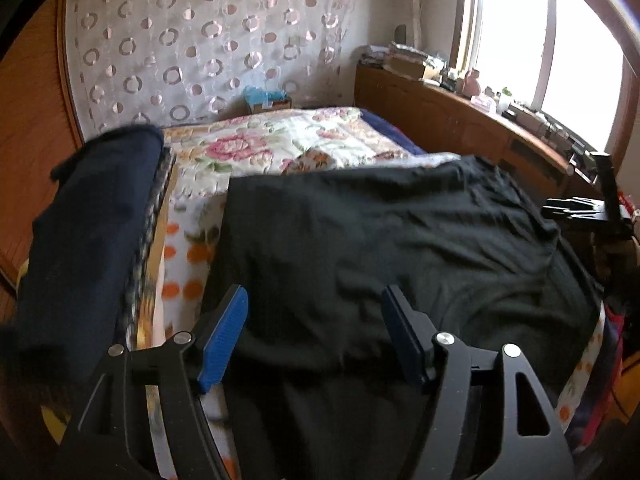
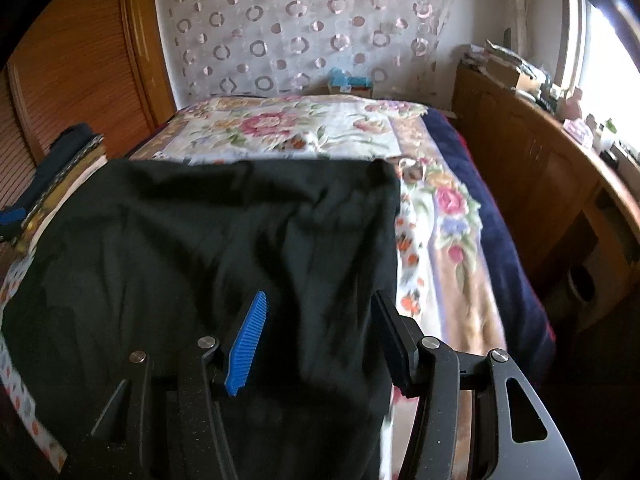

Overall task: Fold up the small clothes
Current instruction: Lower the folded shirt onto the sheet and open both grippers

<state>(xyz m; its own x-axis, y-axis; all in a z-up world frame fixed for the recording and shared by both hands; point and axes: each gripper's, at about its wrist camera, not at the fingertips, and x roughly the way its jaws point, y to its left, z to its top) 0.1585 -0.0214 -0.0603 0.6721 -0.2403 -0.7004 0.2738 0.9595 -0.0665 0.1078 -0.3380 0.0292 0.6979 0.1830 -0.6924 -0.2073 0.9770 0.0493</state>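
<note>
A black garment (image 1: 380,248) lies spread and wrinkled on the near part of the floral bedspread (image 1: 280,144). Above its near edge, the left gripper (image 1: 314,320) and right gripper (image 2: 320,326) hang with jaws apart, holding nothing. Folded dark clothes (image 1: 88,224) sit at its left.

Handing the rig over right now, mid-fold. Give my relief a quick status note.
Left gripper: open, above the black garment, holding nothing.
Right gripper: open, over the garment's right side, nothing held.
Garment lies spread on the floral bedspread, still wrinkled.
A dark folded stack sits at the bed's left edge.
Left: regrip the near edge and fold further.
</note>
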